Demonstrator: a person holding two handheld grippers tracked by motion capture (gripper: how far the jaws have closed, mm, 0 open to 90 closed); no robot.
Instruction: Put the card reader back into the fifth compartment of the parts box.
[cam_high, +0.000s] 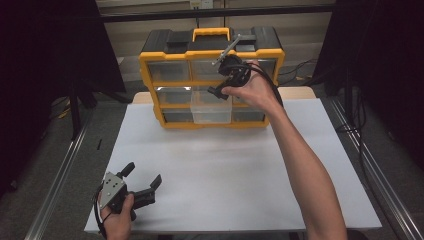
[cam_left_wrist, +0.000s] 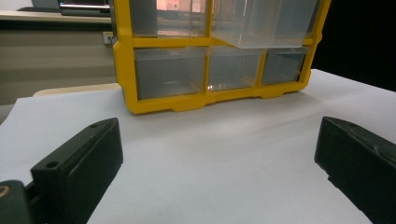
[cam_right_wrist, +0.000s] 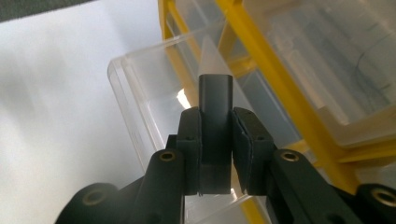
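Right gripper (cam_right_wrist: 215, 140) clamped on dark rectangular plastic block (cam_right_wrist: 215, 100), poised over pulled-out clear plastic drawer (cam_right_wrist: 140, 102) of yellow-framed organiser cabinet (cam_high: 212, 55), left gripper (cam_high: 142, 187) spread wide, resting on white table (cam_high: 225, 170).

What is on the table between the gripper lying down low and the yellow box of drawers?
Nothing. In the high view, just bare white table stretches from the left hand-held gripper to the yellow drawer cabinet. The left gripper view shows the same.
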